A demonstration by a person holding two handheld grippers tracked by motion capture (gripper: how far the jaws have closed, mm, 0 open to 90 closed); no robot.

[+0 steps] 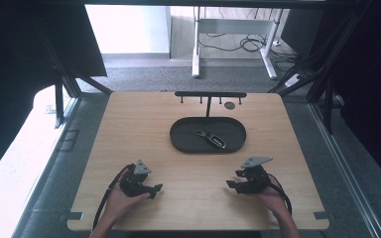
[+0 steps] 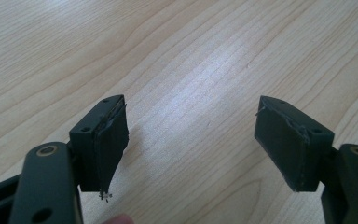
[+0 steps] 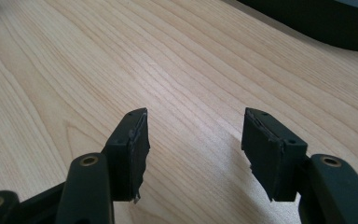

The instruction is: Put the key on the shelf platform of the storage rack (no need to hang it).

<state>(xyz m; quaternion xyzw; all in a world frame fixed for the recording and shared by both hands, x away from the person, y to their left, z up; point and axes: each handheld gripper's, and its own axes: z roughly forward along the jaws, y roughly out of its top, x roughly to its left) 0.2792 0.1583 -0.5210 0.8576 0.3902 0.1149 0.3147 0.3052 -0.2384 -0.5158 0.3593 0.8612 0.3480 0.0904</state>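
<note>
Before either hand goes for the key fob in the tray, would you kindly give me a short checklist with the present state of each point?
1. Key fob lies inside the black tray, uncovered: ok.
2. Left gripper is open, nothing between its fingers: ok.
3. Right gripper is open, nothing between its fingers: ok.
4. Bare table between both grippers and the tray: ok.
5. Hook rack stands behind the tray, apart from the fob: ok.
6. Which way the fob's ring end should be gripped: cannot tell, too small in the high view.
</note>
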